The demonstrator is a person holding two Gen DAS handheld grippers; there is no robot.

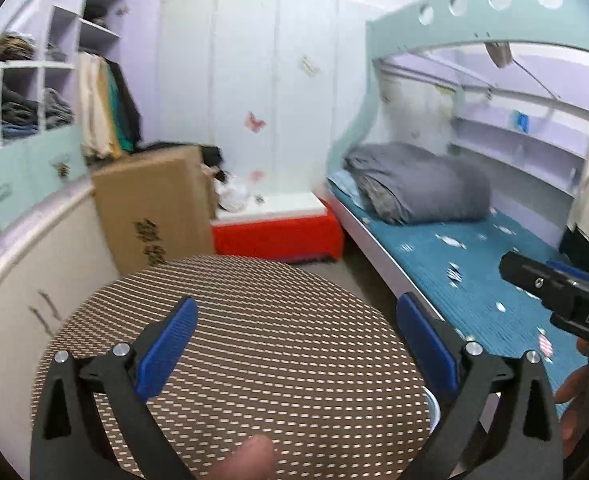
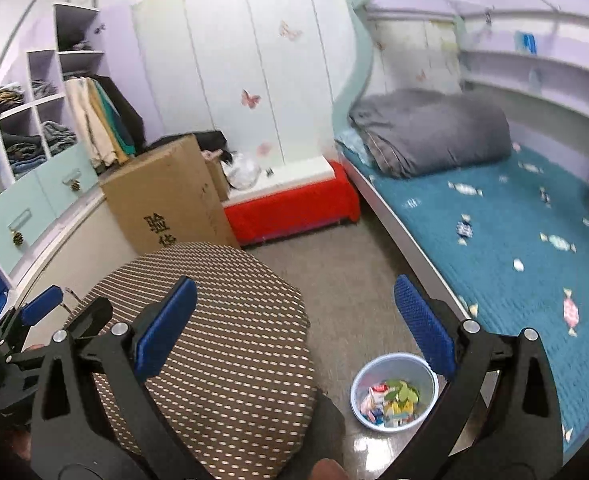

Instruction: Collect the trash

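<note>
A small light-blue bin [image 2: 394,398] stands on the floor between the round table and the bed, with wrappers and green leaves inside; only its rim [image 1: 434,406] shows in the left wrist view. My right gripper [image 2: 296,322] is open and empty, held above the floor and table edge. My left gripper [image 1: 296,338] is open and empty above the round table [image 1: 254,344] with a brown dotted cloth. The left gripper also shows at the left edge of the right wrist view [image 2: 42,310]; the right gripper's body shows at the right of the left wrist view [image 1: 562,292].
A bed [image 2: 514,240] with a teal candy-print cover and a folded grey quilt [image 2: 430,132] runs along the right. A tall cardboard box [image 2: 166,200] and a red bench [image 2: 294,204] stand behind the table. Shelves with clothes [image 2: 34,128] line the left wall.
</note>
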